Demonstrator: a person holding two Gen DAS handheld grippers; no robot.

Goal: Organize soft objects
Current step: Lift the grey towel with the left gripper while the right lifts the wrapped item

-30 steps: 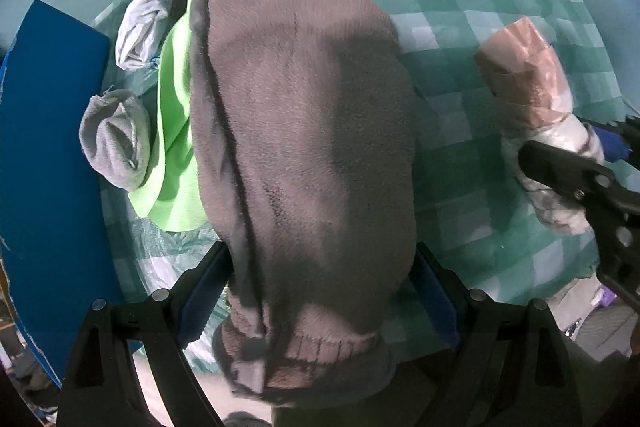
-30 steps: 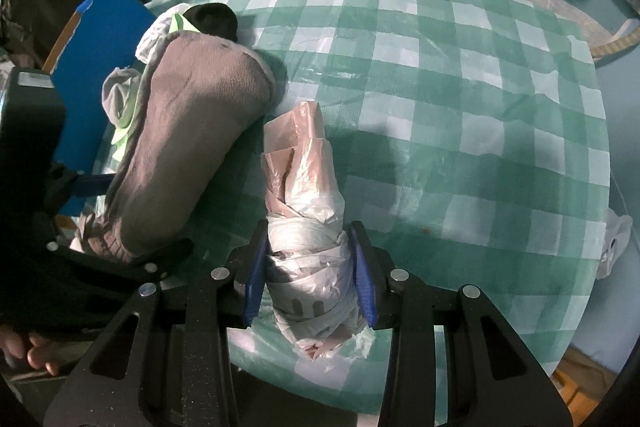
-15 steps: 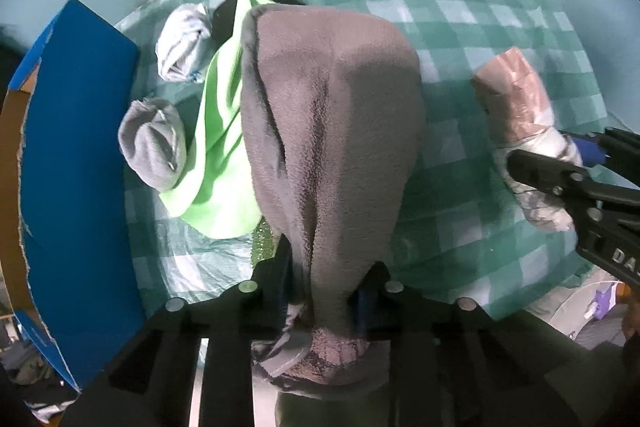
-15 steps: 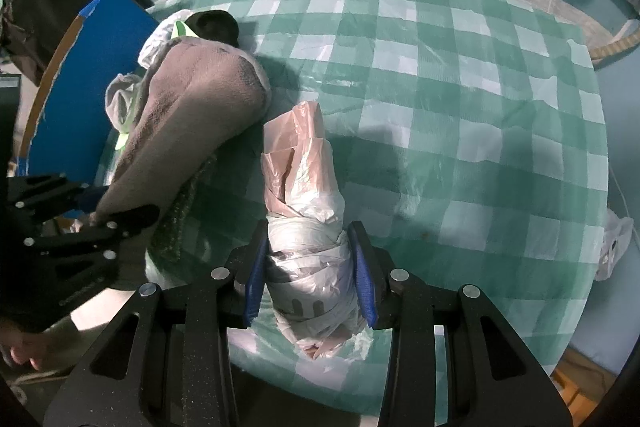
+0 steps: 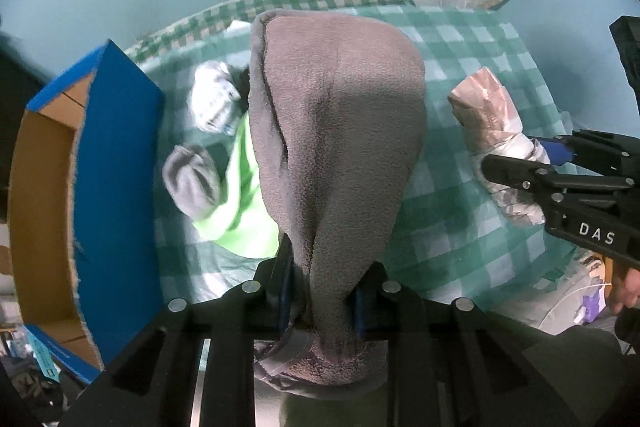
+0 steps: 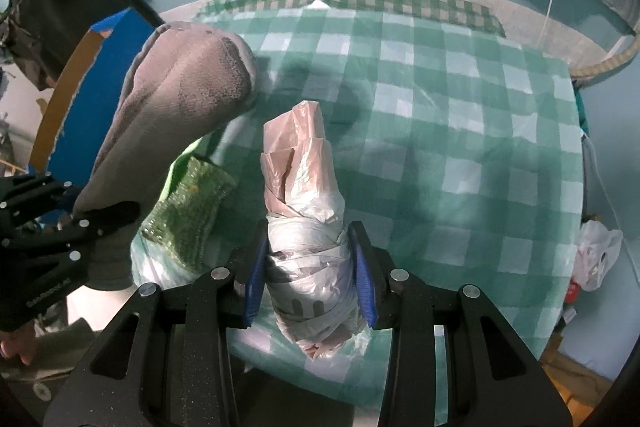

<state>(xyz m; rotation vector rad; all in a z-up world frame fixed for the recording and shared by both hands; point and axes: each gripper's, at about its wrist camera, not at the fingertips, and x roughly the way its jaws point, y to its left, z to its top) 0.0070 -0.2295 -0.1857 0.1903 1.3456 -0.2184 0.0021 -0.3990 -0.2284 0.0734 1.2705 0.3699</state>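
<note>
My left gripper [image 5: 322, 291] is shut on the cuff end of a big brown fleece sock [image 5: 336, 131], which hangs lifted off the checked green tablecloth [image 5: 448, 211]. From the right wrist view the same sock [image 6: 180, 107] rises at the left, held by the left gripper [image 6: 76, 211]. My right gripper [image 6: 312, 287] is shut on a rolled bundle of pink and white plastic bags [image 6: 308, 211], also raised above the cloth. That bundle [image 5: 492, 131] and the right gripper [image 5: 532, 167] show at the right of the left wrist view.
On the cloth lie a lime-green cloth [image 5: 236, 203], a grey sock ball [image 5: 192, 183], a white sock ball [image 5: 212, 99] and a green knitted piece [image 6: 188, 207]. A blue cardboard box [image 5: 112, 187] stands open at the left. A white bag [image 6: 596, 251] hangs past the table's right edge.
The left jaws closed from wide open onto the brown sock and lifted it off the pile. The right gripper rose a little with its bundle.
</note>
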